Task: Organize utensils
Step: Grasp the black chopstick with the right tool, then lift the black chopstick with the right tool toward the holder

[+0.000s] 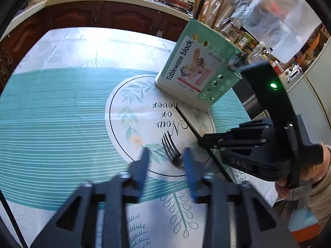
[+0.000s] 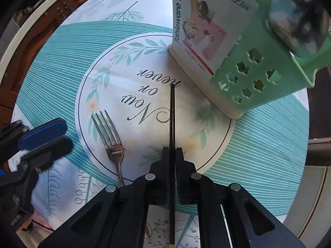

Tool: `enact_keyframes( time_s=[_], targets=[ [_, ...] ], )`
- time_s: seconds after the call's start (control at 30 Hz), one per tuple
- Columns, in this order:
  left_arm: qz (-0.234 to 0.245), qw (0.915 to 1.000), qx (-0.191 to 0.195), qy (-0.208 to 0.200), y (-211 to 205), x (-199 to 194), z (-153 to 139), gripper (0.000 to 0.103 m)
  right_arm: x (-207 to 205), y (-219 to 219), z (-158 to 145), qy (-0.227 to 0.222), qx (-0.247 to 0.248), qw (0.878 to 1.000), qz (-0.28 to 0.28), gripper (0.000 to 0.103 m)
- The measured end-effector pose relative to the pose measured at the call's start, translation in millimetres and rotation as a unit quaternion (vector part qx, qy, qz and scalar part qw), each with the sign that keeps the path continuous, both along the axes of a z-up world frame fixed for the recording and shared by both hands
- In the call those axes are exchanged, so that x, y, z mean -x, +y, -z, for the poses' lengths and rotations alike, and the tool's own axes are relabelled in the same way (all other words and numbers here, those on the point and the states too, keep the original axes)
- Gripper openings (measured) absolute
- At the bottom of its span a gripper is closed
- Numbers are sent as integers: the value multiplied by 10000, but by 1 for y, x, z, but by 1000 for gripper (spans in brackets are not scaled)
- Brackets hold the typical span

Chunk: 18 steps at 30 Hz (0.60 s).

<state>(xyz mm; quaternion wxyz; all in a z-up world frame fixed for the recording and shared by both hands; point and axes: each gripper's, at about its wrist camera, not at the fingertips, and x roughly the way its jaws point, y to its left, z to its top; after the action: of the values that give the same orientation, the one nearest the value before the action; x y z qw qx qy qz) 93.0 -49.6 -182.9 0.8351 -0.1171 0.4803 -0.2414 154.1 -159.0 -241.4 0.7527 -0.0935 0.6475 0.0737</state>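
at the bottom centre of the right wrist view, the right gripper (image 2: 172, 152) is closed on a black chopstick (image 2: 172, 111); the pads pinch its shaft, with the tip running up onto the "now or never" print and the other end passing down between the arms. in the left wrist view the left gripper (image 1: 166, 155) stands partly open, nothing between its blue fingers (image 1: 144, 158), which look blurred. a fork (image 1: 171, 149) lies flat on the tablecloth (image 1: 62, 103) just beyond them, tines toward the top of frame; whether a pad touches it i cannot tell. the green utensil holder (image 1: 198, 76) sits upper right of centre, chopsticks standing in it, a spoon bowl (image 1: 238, 61) at its right rim. open cloth fills the left half; table edge runs along the top, near the dark cabinets (image 1: 82, 14).
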Motion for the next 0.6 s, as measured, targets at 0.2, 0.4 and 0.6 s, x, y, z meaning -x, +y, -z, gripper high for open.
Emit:
enact_keyframes(
  time_s=[0.2, 0.4, 0.6],
  targets=[
    [121, 9990, 386, 164, -2, -15, 22, 39, 9, -12, -9, -109, -298, 9995, 91, 5],
    [280, 9972, 626, 296, -8, -27, 39, 20, 13, -26, -17, -351, -657, 9970, 213, 5],
    [430, 9971, 554, 303, -17, -37, 45, 8, 19, -43, -17, -383, -816, 9956, 239, 5]
  ],
)
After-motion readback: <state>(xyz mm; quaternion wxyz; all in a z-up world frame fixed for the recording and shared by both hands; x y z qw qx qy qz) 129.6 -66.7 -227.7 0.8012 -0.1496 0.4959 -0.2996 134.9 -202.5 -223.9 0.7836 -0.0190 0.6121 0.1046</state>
